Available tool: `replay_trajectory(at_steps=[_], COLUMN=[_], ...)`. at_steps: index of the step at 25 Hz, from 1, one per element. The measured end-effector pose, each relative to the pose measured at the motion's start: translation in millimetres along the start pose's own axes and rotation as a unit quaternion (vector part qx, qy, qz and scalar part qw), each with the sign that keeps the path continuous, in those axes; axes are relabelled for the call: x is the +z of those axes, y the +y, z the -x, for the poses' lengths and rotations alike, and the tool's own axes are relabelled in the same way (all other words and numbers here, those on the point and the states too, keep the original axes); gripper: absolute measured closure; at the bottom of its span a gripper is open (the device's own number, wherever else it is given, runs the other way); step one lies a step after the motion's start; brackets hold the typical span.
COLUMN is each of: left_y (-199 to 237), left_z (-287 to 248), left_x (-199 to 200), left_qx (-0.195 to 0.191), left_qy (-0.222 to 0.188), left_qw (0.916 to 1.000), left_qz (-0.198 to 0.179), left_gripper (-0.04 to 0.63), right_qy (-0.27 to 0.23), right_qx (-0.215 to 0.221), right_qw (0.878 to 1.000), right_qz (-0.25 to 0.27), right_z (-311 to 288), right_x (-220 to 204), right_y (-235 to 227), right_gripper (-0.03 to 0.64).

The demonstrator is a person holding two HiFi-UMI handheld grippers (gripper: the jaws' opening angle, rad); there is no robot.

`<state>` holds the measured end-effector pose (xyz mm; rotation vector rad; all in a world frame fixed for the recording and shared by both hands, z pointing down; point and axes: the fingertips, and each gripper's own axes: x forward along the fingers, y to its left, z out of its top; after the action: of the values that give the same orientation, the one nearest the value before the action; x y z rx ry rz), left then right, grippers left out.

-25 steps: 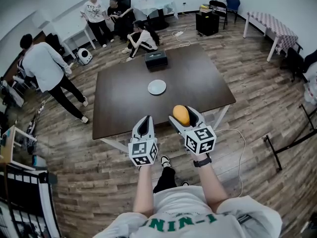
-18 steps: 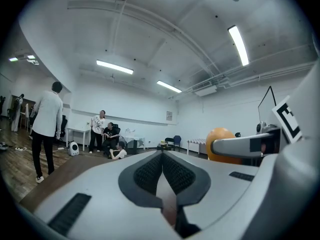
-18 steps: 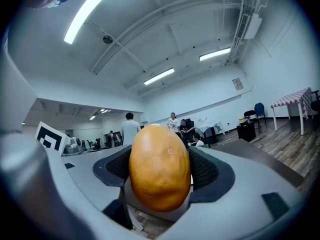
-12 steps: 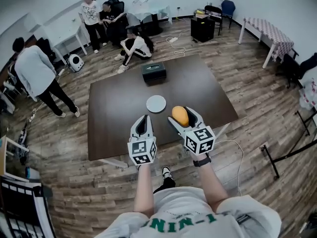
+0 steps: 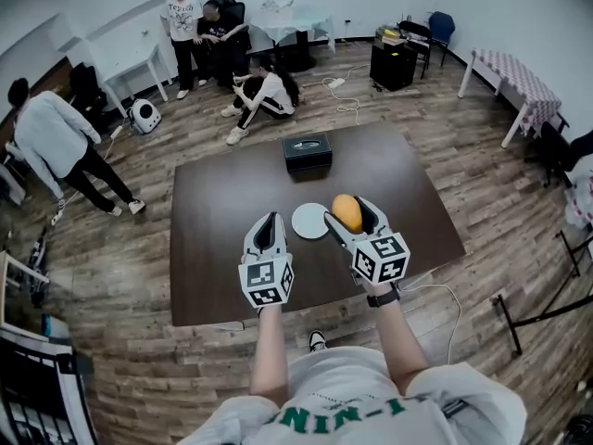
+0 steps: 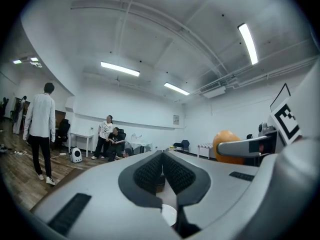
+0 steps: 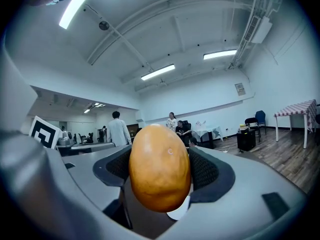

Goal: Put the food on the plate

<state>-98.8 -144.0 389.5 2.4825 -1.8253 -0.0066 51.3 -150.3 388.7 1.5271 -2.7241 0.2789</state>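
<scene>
Wood-floor room w/ a dark brown tabletop (image 5: 222, 248) in the middle. Right claw (image 5: 352, 209) is clamped on an orange-yellow fruit (image 5: 346, 213); in the right gripper view both pads press its sides and the fruit (image 7: 160, 169) stands on end, filling the gap. Fruit is held up off the tabletop, at the right edge of a white plate (image 5: 307, 222), not on it yet. A sliver of the plate (image 7: 179, 211) shows under the fruit. Left claw (image 5: 269, 224) is closed w/ nothing btwn the pads, held level beside the right one, to the left of the plate; the plate (image 6: 169, 215) peeks through the slot below its pads. Plate lies near the tabletop's centre, empty. Black box (image 5: 308, 151) sits at the far edge. Beyond: person sitting on the floor (image 5: 266, 86), two more by the back wall (image 5: 199, 26), one standing at left (image 5: 56, 146). Table w/ checked cloth (image 5: 519, 68) at far right.
</scene>
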Motion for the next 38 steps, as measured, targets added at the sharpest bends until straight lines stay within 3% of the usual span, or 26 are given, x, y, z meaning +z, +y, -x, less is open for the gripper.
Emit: replay_trajectory(at_steps=[10, 23, 32, 38], left_y=[37, 47, 67, 81], left_z=[-54, -136, -172, -190], left_x=[-19, -50, -80, -122], left_qx=[-0.014, -0.023, -0.015, -0.008], left_qy=[0.013, 0.048, 0.082, 0.117], left_qw=[0.9998, 0.9986, 0.9964, 0.9927], left_qz=[-0.003, 0.0, 0.012, 0.03], left_gripper=[0.58, 0.58, 0.58, 0.58], right_qy=[0.027, 0.082, 0.122, 0.164], right_qx=[-0.013, 0.02, 0.03, 0.034], right_qw=[1.0, 0.996, 0.992, 0.985], right_qz=[0.007, 0.004, -0.018, -0.029], right_z=[-66, -144, -191, -215], right_x=[-17, -55, -87, -129], right_y=[-25, -52, -71, -80], right_gripper=[0.269, 0.268, 0.268, 0.268])
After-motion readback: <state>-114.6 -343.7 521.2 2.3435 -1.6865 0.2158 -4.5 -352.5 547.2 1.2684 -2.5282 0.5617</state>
